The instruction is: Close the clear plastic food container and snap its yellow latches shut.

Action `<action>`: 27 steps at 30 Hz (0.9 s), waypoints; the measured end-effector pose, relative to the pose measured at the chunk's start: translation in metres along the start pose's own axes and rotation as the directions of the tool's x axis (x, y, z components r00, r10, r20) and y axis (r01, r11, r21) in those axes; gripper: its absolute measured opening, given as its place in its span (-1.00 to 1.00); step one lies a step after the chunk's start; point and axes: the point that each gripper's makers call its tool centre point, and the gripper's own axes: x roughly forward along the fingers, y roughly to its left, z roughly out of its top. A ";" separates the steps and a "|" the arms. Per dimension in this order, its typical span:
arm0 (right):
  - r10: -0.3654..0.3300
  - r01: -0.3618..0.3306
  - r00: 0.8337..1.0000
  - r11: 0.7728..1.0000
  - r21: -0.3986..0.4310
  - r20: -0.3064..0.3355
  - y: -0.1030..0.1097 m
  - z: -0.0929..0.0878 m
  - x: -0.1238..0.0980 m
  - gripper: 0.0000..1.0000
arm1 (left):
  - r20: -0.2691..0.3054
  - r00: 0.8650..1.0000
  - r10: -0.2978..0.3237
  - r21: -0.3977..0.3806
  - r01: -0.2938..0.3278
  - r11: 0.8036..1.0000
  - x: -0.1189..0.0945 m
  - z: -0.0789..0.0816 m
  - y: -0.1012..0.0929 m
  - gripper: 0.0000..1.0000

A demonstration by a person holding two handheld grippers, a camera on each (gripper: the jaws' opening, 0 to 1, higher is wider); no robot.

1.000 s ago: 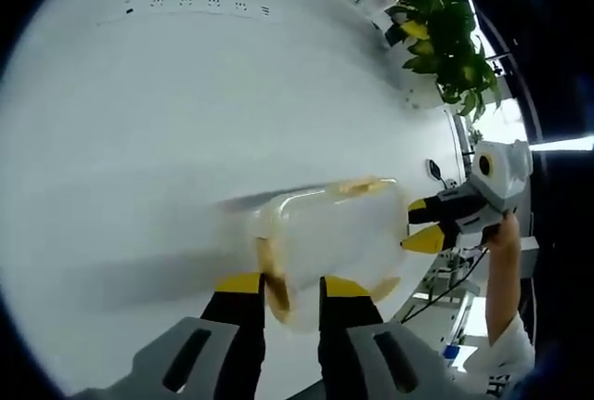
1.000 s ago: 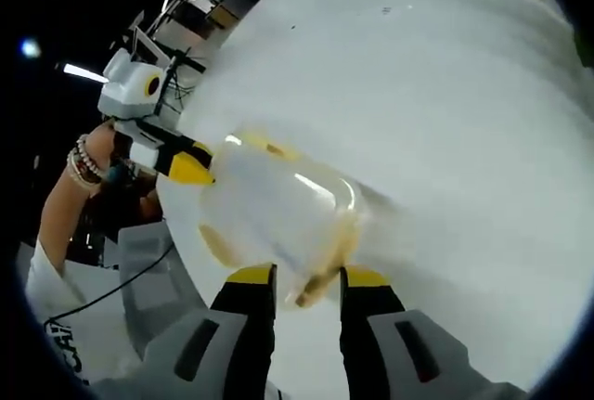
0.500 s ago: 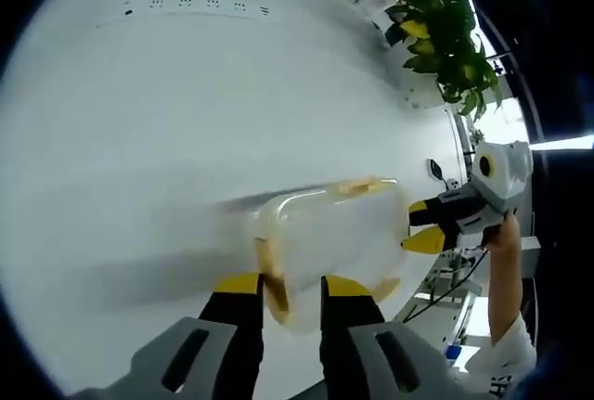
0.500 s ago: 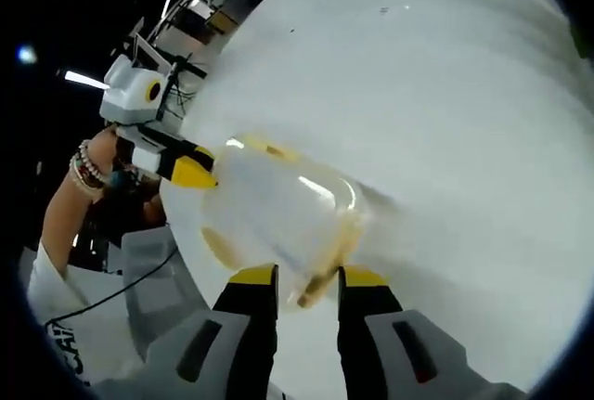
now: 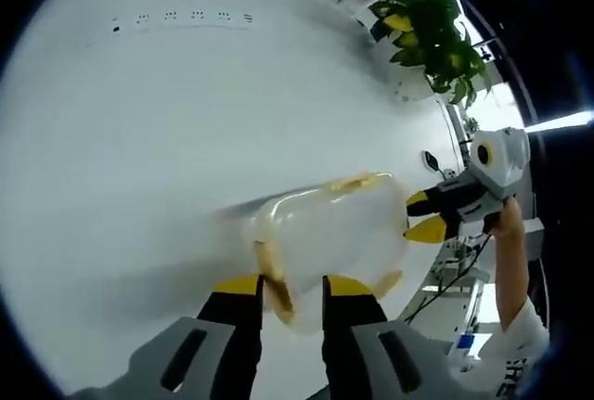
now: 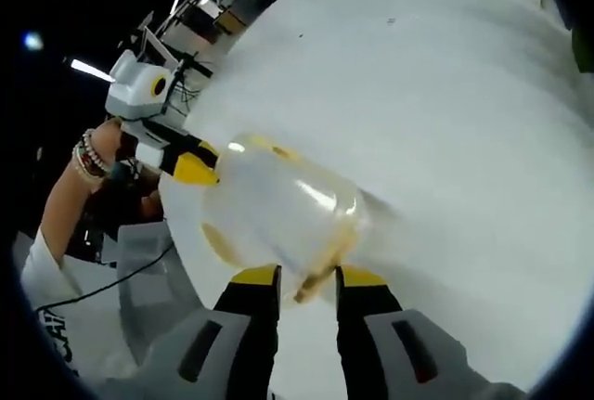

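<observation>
The clear container point(image 5: 329, 238) lay on the white worktop point(image 5: 139, 122), each gripper's fingers closed on a yellow latch, left gripper point(image 5: 290, 287) at 6 o'clock, right gripper point(image 6: 306, 279) opposite; probably uneven pressing could slide the container away.

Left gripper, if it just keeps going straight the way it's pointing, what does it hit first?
The left gripper would most likely meet the yellow latch on the near end of the clear container; the latch already sits between its fingers, though exact depth is unclear.
</observation>
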 end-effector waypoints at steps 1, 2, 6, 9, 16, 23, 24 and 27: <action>-0.011 0.012 1.000 1.000 -0.012 0.014 -0.002 0.002 -0.002 -0.73 | 0.000 1.000 0.002 0.008 -0.002 1.000 -0.001 0.000 0.000 -0.68; -0.014 0.015 1.000 1.000 -0.018 0.026 -0.002 0.004 -0.005 -0.76 | 0.004 1.000 -0.002 0.017 0.002 1.000 -0.004 0.001 0.000 -0.68; 0.022 -0.026 0.993 0.999 0.032 0.115 0.002 0.023 -0.015 -0.80 | 0.104 0.995 -0.007 0.020 0.005 1.000 -0.019 0.021 0.001 -0.65; 0.018 -0.021 0.988 1.000 0.019 0.154 0.006 0.031 -0.020 -0.79 | 0.187 0.982 -0.013 0.130 -0.012 0.992 -0.028 0.037 -0.002 -0.60; 0.038 -0.035 0.985 0.999 -0.016 0.167 0.023 0.035 -0.008 -0.87 | 0.281 0.955 -0.094 0.241 0.025 0.970 -0.032 0.047 -0.032 -0.75; 0.054 -0.044 0.987 0.997 -0.069 0.151 0.037 0.044 0.009 -0.92 | 0.244 0.966 -0.087 0.339 -0.001 0.941 -0.008 0.033 -0.043 -0.82; 0.056 -0.045 0.987 0.996 -0.075 0.152 0.040 0.047 0.011 -0.94 | 0.239 0.967 -0.089 0.354 -0.001 0.935 -0.005 0.031 -0.045 -0.83; 0.059 -0.045 0.986 0.995 -0.090 0.154 0.044 0.052 0.016 -1.00 | 0.229 0.969 -0.097 0.385 0.002 0.923 0.004 0.027 -0.050 -0.90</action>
